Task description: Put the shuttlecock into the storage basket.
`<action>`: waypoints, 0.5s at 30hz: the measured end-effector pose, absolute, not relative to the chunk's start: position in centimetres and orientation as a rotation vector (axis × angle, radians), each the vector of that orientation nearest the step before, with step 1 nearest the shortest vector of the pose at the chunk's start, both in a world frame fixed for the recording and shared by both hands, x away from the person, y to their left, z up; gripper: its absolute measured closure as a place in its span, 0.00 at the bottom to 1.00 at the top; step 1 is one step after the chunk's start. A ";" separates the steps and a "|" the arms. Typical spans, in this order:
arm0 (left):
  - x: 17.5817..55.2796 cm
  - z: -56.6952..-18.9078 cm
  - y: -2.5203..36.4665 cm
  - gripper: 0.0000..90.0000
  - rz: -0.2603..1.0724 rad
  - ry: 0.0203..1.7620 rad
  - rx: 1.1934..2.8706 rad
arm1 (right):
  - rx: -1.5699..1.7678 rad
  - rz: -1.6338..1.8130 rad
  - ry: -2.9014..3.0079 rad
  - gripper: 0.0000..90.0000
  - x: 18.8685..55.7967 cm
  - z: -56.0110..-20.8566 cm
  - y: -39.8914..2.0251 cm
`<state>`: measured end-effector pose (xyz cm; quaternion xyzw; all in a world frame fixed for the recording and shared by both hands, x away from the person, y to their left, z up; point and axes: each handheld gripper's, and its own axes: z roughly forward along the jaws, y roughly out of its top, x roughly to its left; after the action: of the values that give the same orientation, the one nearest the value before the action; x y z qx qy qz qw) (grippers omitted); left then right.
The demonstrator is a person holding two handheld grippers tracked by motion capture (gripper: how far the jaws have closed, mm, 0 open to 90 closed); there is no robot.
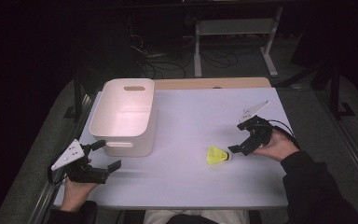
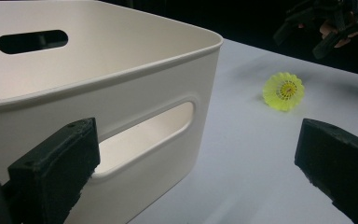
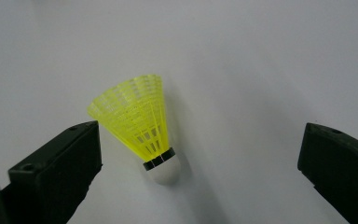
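High view: a yellow shuttlecock [image 1: 216, 155] is seen lying on its side on the white surface [image 1: 191, 186], right of centre in the lower half of the frame, with its white cork tip turned toward the right hand-held gripper [image 1: 240, 143]. That gripper is held just to the right of the shuttlecock, its jaws spread wide and closed on nothing; the lower jaw tip is seen right beside the cork, though contact cannot be judged. A white plastic bin [image 1: 124, 116] with slotted handles is placed in the upper left part of the surface, well apart from the shuttlecock. The left hand-held gripper [image 1: 109, 154] is held at the lower left of the frame, just in front of the bin's near wall, its jaws also spread wide and gripping nothing.

In the right gripper view, the shuttlecock [image 3: 137, 123] is shown at centre left, skirt toward the top of the frame and cork toward the bottom, nearer the left jaw than the right. In the left gripper view, the bin [image 2: 98, 93] is seen across the left and centre, its handle slot just beyond the left jaw, while the shuttlecock [image 2: 283, 91] is seen at upper right, with the right hand-held gripper [image 2: 307, 32] beyond it at the top right corner.
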<state>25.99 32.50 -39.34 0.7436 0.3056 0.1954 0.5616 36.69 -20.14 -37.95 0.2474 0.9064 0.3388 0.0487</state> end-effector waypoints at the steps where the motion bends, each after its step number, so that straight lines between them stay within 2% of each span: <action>1: 26.0 -39.3 32.5 0.00 0.460 0.720 1.752 | 0.746 1.028 2.767 0.00 36.7 -38.0 -20.1; 15: 26.0 -39.3 32.5 0.00 0.460 0.721 1.752 | 0.627 0.962 2.836 0.01 37.3 -38.6 -19.2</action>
<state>26.00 32.50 -39.34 0.7438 0.3060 0.1952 0.5612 37.25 -19.18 -38.59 0.2047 0.9261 0.3142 0.0408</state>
